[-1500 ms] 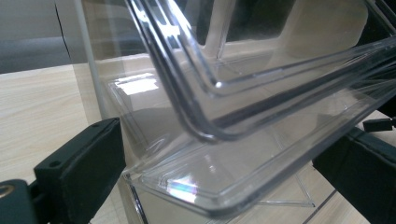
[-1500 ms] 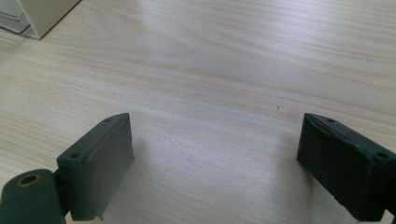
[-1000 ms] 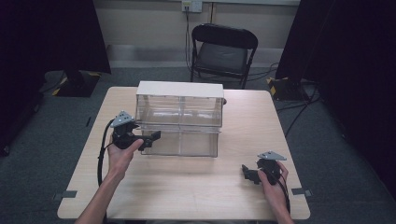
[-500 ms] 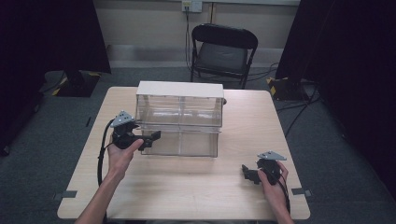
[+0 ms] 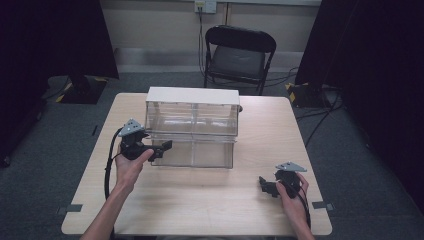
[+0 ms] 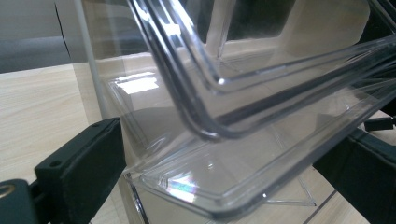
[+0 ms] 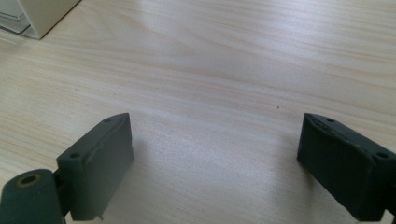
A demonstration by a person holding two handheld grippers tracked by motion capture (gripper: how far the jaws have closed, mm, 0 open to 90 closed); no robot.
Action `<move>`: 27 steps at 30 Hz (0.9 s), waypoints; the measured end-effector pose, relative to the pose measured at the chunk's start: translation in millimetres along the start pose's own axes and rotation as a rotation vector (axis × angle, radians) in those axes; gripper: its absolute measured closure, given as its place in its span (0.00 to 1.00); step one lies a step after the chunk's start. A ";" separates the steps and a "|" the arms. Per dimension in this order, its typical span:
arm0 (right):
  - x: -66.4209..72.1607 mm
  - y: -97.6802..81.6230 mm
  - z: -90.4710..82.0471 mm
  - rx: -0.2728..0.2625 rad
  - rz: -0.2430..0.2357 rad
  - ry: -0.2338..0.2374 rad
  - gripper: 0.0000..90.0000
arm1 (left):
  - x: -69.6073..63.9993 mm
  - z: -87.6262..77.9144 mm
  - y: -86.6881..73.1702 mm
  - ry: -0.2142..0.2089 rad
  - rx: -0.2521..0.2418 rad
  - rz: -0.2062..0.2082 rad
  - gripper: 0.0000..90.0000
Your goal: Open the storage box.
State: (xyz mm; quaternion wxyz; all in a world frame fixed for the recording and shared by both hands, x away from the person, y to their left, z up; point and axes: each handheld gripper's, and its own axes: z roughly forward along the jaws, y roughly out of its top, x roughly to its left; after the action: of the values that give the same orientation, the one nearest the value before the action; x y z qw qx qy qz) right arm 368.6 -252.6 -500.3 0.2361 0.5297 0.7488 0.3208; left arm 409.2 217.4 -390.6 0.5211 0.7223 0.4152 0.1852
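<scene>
A light wooden table [image 5: 200,200] stands on a grey floor, with a black folding chair [image 5: 237,55] beyond its far edge. At the table's centre sits a clear plastic drawer unit [image 5: 192,125] with a white top; its lower drawer [image 5: 200,152] projects forward from the body. The left gripper [image 5: 162,147], held in the person's left hand [image 5: 131,162], is at the drawer's front left corner. In the left gripper view its jaws stand wide on either side of the clear drawer rim [image 6: 224,135], not pressed onto it. The right gripper [image 5: 264,186], in the right hand [image 5: 292,200], is low over the table near the front right, well apart from the unit, jaws spread wide over bare wood.
</scene>
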 end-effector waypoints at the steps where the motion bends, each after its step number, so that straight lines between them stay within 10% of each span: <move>1: 0.0 0.0 0.0 0.000 0.000 0.000 0.11 | 0.0 -0.1 0.0 0.000 0.000 -0.001 0.03; 27: 0.0 0.0 0.0 0.000 0.000 0.000 0.11 | 0.0 -1.1 -0.1 0.004 0.007 0.010 0.04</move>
State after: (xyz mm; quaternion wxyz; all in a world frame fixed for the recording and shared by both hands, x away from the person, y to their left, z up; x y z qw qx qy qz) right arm 368.6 -252.6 -500.3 0.2361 0.5297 0.7488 0.3208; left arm 408.4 218.2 -390.2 0.5169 0.7257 0.4134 0.1879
